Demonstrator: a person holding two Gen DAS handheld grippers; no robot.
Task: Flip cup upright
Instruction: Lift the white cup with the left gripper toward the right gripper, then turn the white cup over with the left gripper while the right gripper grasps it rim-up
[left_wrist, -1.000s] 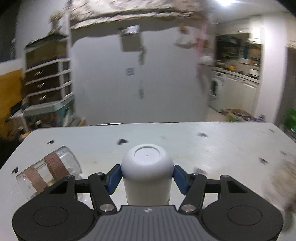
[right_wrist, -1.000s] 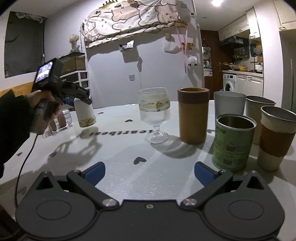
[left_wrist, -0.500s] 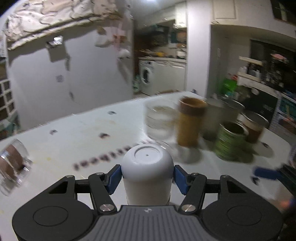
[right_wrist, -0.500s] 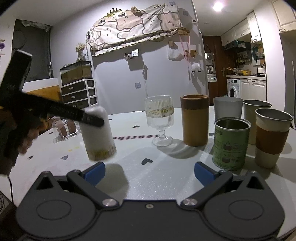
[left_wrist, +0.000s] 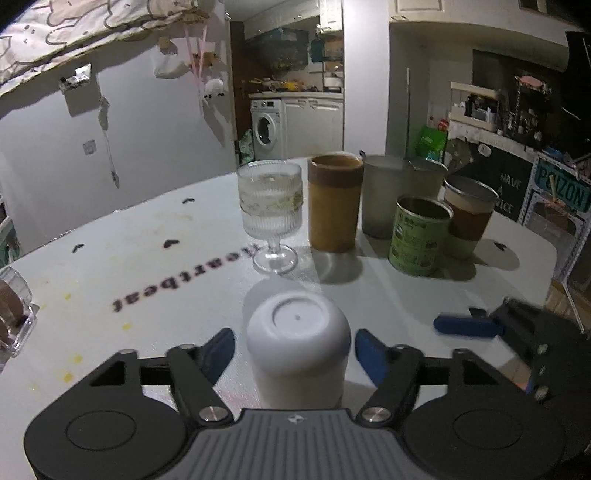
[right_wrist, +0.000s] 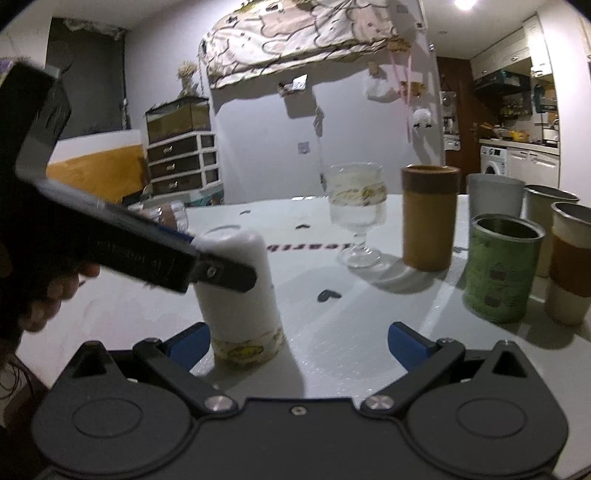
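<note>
Dim room, one bright round ceiling lamp (right_wrist: 466, 3) overhead (upper right); soft shadows on the pale table (right_wrist: 351, 332), blurred, bowed edges.

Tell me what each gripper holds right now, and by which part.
Nothing. The left gripper stands open around the upside-down white cup, pads apart from its sides. The right gripper is open, empty.

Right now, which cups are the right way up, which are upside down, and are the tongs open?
white cup: upside down, base up
left tongs: open, either side of the white cup
right tongs: open, empty
stemmed glass: upright
brown cup: upright
green tin: upright, open-topped
</note>
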